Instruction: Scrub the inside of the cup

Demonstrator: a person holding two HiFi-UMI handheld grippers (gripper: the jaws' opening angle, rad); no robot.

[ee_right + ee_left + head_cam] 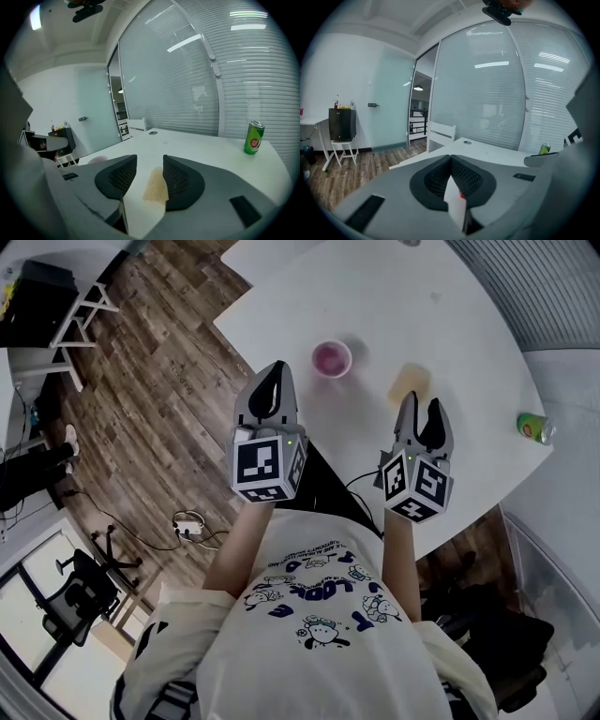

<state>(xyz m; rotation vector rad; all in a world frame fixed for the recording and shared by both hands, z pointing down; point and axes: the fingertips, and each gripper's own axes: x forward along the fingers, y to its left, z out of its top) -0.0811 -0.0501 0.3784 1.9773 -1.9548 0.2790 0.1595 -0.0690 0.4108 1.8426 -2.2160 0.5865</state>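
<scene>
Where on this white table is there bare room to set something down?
The far half of the white table, beyond the pink round cup and tan sponge, is bare; so is the stretch between sponge and green drink can. Tightest around cup and sponge.

Your left gripper point(275, 376) is out ahead, jaws pressed tight together, empty. Your right gripper point(421, 413) rides alongside it, jaws standing apart, gripping nothing. Both point forward and tip a little downward, with your bare forearms point(246, 545) stretched out behind them.
</scene>
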